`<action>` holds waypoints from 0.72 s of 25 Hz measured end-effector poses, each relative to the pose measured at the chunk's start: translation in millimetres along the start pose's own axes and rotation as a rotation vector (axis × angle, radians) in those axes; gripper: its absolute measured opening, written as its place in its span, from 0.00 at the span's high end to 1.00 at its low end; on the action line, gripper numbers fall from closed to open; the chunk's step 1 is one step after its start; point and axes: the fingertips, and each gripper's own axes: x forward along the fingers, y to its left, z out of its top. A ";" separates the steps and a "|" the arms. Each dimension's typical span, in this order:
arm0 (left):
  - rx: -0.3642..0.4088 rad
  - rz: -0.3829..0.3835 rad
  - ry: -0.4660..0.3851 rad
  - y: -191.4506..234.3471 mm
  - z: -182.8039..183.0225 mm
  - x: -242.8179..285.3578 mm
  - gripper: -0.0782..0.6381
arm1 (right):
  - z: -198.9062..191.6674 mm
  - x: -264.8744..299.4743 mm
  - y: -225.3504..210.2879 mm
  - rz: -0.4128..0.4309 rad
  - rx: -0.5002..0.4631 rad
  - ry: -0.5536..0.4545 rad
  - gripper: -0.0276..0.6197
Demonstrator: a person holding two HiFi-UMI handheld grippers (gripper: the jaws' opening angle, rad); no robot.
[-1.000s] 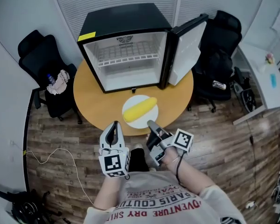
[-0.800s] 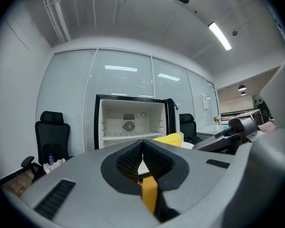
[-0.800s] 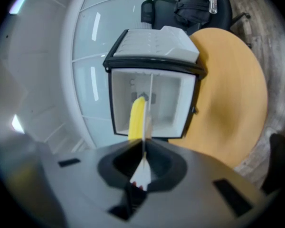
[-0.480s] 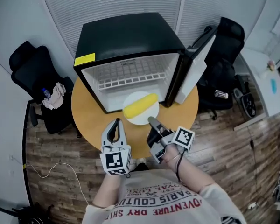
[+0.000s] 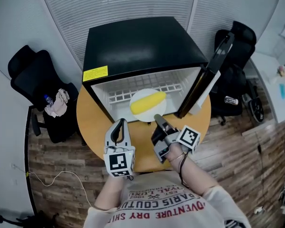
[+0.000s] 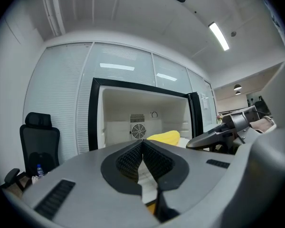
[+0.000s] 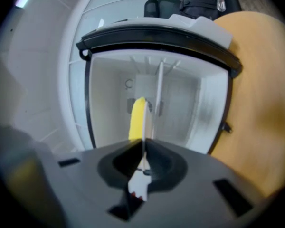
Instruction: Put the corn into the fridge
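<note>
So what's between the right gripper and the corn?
Only the plate: the right gripper pinches its rim and the corn lies on it, seen in the head view.

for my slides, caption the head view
Right gripper holds a plate of corn at the open fridge's mouth

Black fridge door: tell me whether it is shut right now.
No, the black fridge door stands swung wide open at the right side of the cabinet.
</note>
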 end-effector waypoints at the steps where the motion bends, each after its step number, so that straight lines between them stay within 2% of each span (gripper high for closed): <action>1: -0.002 -0.002 0.002 2.9 -1.7 3.4 0.84 | 1.2 5.3 -0.9 -0.003 0.004 -0.004 0.89; 18: -0.026 -0.037 0.015 14.3 -11.0 52.4 0.84 | 21.6 60.1 -14.3 -0.058 0.022 -0.063 0.89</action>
